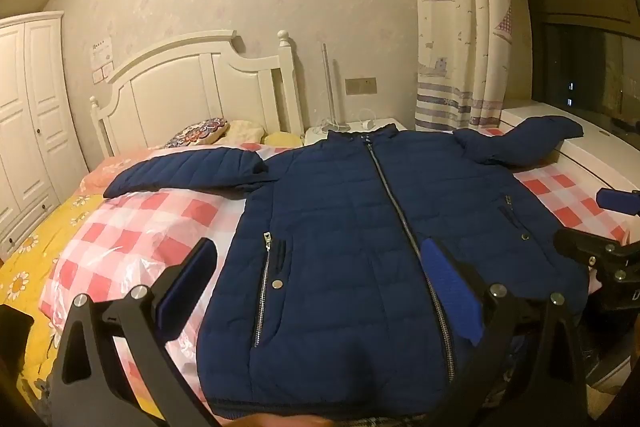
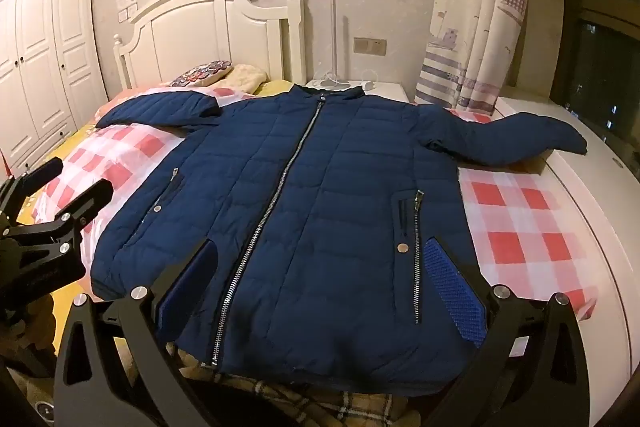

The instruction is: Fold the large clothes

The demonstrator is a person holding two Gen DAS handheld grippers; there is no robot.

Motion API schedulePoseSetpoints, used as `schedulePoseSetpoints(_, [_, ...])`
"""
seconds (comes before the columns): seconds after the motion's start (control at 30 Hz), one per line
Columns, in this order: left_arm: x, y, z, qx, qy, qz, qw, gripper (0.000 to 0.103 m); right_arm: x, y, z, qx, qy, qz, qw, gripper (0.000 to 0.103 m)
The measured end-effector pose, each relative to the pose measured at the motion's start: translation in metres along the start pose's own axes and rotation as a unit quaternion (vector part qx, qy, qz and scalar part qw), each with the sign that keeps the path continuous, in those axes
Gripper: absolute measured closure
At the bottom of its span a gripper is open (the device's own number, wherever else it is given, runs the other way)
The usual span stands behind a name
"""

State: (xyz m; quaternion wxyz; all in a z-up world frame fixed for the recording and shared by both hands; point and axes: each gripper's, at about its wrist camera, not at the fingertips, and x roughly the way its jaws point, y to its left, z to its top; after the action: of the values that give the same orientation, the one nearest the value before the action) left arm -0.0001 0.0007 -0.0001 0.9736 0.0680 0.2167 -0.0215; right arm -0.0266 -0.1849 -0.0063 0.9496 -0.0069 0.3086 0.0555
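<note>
Left wrist view: your left gripper (image 1: 316,267) is spread wide and holds nothing; its 2 blue-padded fingers (image 1: 452,291) hover above the lower front of the navy puffer jacket (image 1: 360,227). The jacket lies face up and zipped on the red-and-white checked sheet (image 1: 132,235), hem at the foot edge of the bed, collar toward the white headboard (image 1: 200,79). 1 sleeve stretches toward the bed's left edge; the other reaches over the right edge onto the white window ledge (image 1: 592,155). Your right gripper (image 1: 600,227) enters at the frame's right edge, beside the jacket's right hem corner, fingers apart.

Right wrist view: your right gripper (image 2: 320,267) is also wide open and empty, its fingers straddling the zipper (image 2: 280,179) above the hem. Your left gripper (image 2: 60,187) shows at the left edge, over the checked sheet, just beside the jacket's left side, fingers apart. A white nightstand (image 2: 360,91) stands behind the collar, and a wardrobe (image 2: 40,59) stands along the left wall.
</note>
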Motion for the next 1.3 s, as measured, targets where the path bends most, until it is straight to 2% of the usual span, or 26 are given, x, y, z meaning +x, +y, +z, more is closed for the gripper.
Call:
schedulePoseSetpoints(0.03, [0.0, 0.0, 0.0, 0.0, 0.001, -0.001, 1.0, 0.002, -0.001, -0.002, 0.0, 0.013, -0.006, 0.011, 1.0, 0.004])
schedulePoseSetpoints(0.17, [0.008, 0.009, -0.003, -0.012, 0.018, -0.004, 0.9998, 0.002, 0.0, 0.002, -0.002, 0.005, -0.003, 0.012, 1.0, 0.004])
schedulePoseSetpoints(0.3, [0.005, 0.016, -0.006, -0.016, 0.018, -0.003, 0.9997, 0.002, 0.001, 0.005, -0.002, 0.0, 0.003, 0.014, 1.0, 0.004])
schedulePoseSetpoints(1.3, [0.008, 0.008, -0.003, -0.017, 0.033, 0.005, 0.9993, 0.002, 0.009, 0.01, -0.004, 0.006, 0.027, 0.043, 0.999, 0.004])
